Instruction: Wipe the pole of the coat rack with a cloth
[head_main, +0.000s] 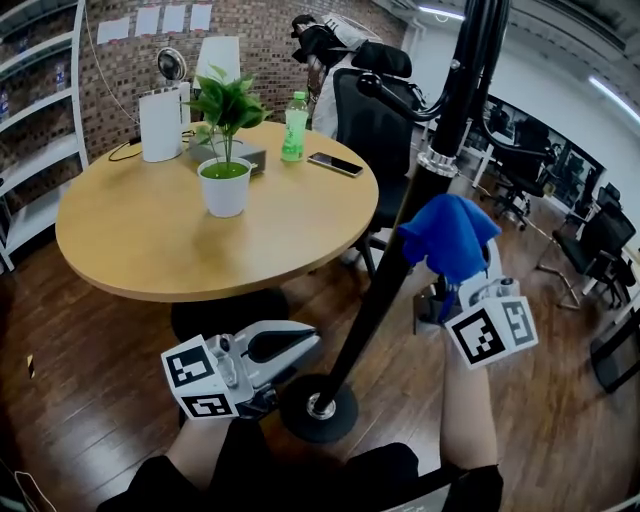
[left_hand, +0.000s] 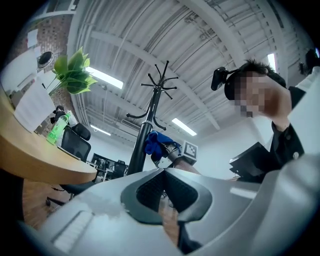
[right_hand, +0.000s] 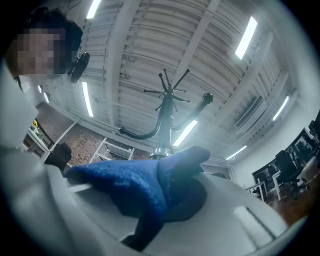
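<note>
Head cam looks steeply down from above onto floor (head_main: 100, 420), surface (head_main: 150, 240) & pole (head_main: 368, 305). Cams on left tongs (head_main: 305, 345) & right tongs (head_main: 450, 290) sit low, aimed up at ceiling (left_hand: 200, 50). All 3 share the pole. Cloth (right_hand: 130, 185) very near, fills lower right cam.

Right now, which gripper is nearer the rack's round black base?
Left: the left gripper sits beside the base; the right gripper holds a blue cloth higher, by the black pole.
</note>
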